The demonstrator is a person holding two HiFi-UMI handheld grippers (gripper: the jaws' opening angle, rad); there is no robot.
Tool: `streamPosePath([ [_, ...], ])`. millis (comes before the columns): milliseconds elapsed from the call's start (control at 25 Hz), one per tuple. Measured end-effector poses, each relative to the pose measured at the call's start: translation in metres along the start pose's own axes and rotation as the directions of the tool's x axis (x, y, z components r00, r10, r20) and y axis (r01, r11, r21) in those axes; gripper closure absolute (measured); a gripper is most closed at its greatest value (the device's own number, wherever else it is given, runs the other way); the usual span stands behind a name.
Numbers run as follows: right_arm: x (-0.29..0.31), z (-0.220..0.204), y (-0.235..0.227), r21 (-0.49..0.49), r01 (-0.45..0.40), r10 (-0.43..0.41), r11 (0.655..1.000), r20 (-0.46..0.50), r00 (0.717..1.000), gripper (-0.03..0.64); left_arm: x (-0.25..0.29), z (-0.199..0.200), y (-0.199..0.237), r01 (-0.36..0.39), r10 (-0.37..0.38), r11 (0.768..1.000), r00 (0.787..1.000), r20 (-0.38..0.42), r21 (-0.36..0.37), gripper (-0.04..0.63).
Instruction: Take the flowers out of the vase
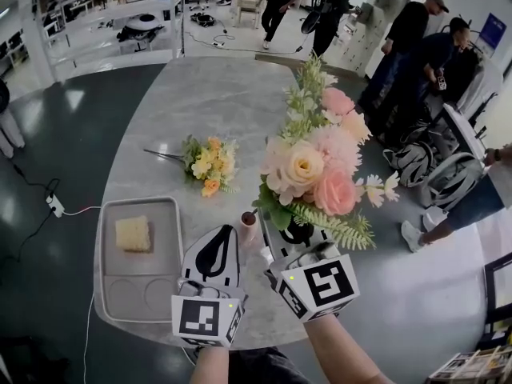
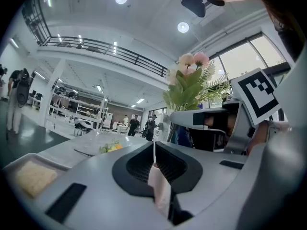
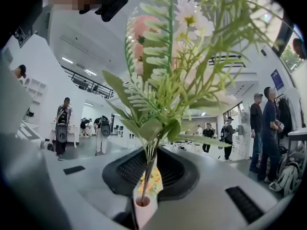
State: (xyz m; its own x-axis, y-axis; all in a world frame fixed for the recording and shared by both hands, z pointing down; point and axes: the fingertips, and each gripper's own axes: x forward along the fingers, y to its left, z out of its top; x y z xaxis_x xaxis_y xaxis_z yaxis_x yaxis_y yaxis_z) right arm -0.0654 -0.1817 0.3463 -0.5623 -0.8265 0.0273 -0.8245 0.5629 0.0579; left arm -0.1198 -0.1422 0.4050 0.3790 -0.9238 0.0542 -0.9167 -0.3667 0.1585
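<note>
Two bouquets are counted: one pink-and-peach bouquet (image 1: 316, 170) and one yellow-orange bouquet (image 1: 210, 165). One small pink vase (image 1: 248, 218) is seen, and one round marbled table (image 1: 200, 94). One grey tray (image 1: 172, 208) is counted, with two round recesses (image 1: 120, 294) (image 1: 158, 293) and one yellow sponge (image 1: 133, 234). Two grippers are present, the left gripper (image 2: 154, 145) and the right gripper (image 3: 153, 150), and two marker cubes (image 1: 206, 320) (image 1: 324, 286). At least five bystanders (image 1: 280, 2) (image 1: 336, 6) (image 1: 416, 26) (image 1: 444, 54) (image 1: 480, 190) are counted.

Bright overhead light, fisheye-warped edges.
</note>
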Motion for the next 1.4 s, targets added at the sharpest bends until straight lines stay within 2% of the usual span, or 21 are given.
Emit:
streamPosePath([
  [600,0.004,0.021,0.003,-0.016,-0.043,0.043,0.999,-0.031,0.999,0.545,0.002,0.022,0.009,-0.01,0.01,1.0,1.0,-0.012,0.006,0.58],
  [1040,-0.004,0.027,0.006,-0.022,-0.071,0.07,0.997,-0.044,0.997,0.545,-0.002,0.023,0.001,0.001,0.0,1.0,1.0,-0.018,0.015,0.58],
  [1280,-0.012,0.034,0.011,-0.007,-0.094,0.094,0.996,-0.061,0.994,0.545,-0.007,0.036,-0.004,0.018,-0.018,1.0,1.0,-0.015,0.025,0.58],
  [1400,-0.017,0.037,0.017,0.005,-0.109,0.109,0.994,-0.073,0.991,0.545,-0.011,0.043,-0.006,0.038,-0.038,0.999,0.999,-0.011,0.006,0.58],
])
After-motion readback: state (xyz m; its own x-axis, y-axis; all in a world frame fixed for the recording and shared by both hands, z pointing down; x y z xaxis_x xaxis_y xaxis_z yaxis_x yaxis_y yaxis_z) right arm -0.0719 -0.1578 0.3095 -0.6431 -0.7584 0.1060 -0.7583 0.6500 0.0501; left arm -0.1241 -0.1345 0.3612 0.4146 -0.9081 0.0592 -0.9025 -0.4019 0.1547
